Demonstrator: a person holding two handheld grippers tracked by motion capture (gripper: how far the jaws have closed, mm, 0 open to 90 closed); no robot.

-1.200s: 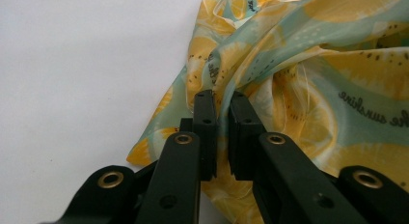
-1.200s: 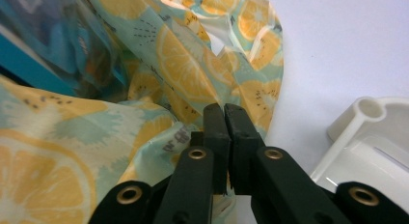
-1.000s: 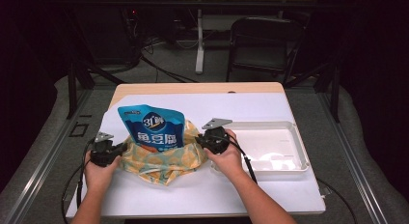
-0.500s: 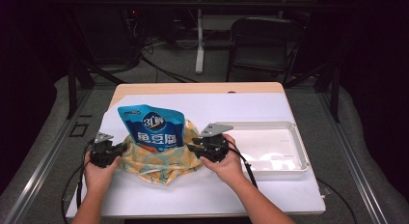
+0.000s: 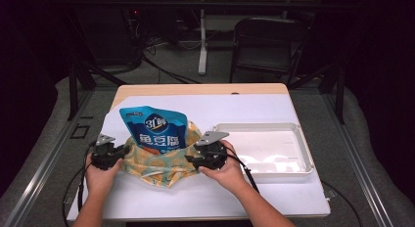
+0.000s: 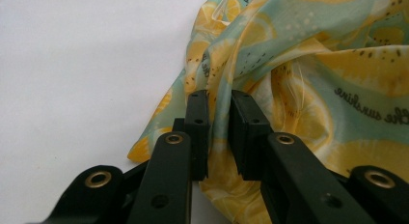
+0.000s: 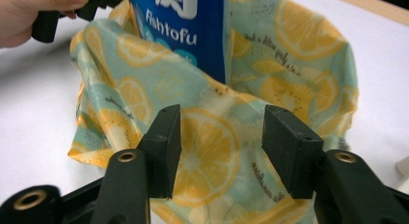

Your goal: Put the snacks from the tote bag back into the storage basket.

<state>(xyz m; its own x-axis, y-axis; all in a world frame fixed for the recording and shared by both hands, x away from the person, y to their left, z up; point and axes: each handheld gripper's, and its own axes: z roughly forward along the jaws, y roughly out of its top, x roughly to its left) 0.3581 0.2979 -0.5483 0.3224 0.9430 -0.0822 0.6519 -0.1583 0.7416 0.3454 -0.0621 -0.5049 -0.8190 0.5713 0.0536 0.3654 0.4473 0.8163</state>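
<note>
A lemon-print cloth bag (image 5: 161,164) sits on the white table with a blue snack pouch (image 5: 154,129) standing upright in its mouth. My left gripper (image 5: 123,151) is at the bag's left edge. In the left gripper view a fold of the cloth (image 6: 289,89) runs through the narrow gap of the left gripper (image 6: 219,96); its jaws have just been opening and no longer pinch it. My right gripper (image 5: 192,157) is at the bag's right side. The right gripper (image 7: 222,113) has just been opening and stands wide, the bag's wall (image 7: 207,151) slack in front of it, the pouch (image 7: 193,35) behind.
A shallow white tray (image 5: 298,134) lies just right of my right hand. Across the bag, a hand holds the left gripper (image 7: 58,14). A black chair (image 5: 269,41) and stand legs are beyond the table's far edge. The table (image 5: 244,107) has bare surface behind the bag.
The right hand has shifted a little left and toward the front edge along the bag's side. The left hand, the bag and the pouch have stayed where they were.
</note>
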